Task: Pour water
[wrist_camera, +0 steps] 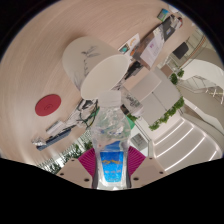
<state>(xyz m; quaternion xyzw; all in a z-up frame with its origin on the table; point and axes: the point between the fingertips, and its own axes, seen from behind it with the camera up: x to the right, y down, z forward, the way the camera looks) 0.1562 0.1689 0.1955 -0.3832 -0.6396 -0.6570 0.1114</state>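
Note:
A clear plastic water bottle [112, 158] with a blue label stands between my fingers, and my gripper [112, 166] is shut on it. The magenta pads [90, 160] press on both sides of the label. The bottle's clear upper part [110, 125] reaches forward beyond the fingertips, and I cannot make out its cap. The whole scene appears tilted. A round white tabletop [100, 72] lies beyond the bottle. I cannot pick out any cup or glass.
A red round disc [47, 104] lies on the pale surface to the left. White box-like furniture [150, 90] stands to the right of the bottle, with a strip of green plants [176, 104] along it. More greenery [62, 155] shows near the left finger.

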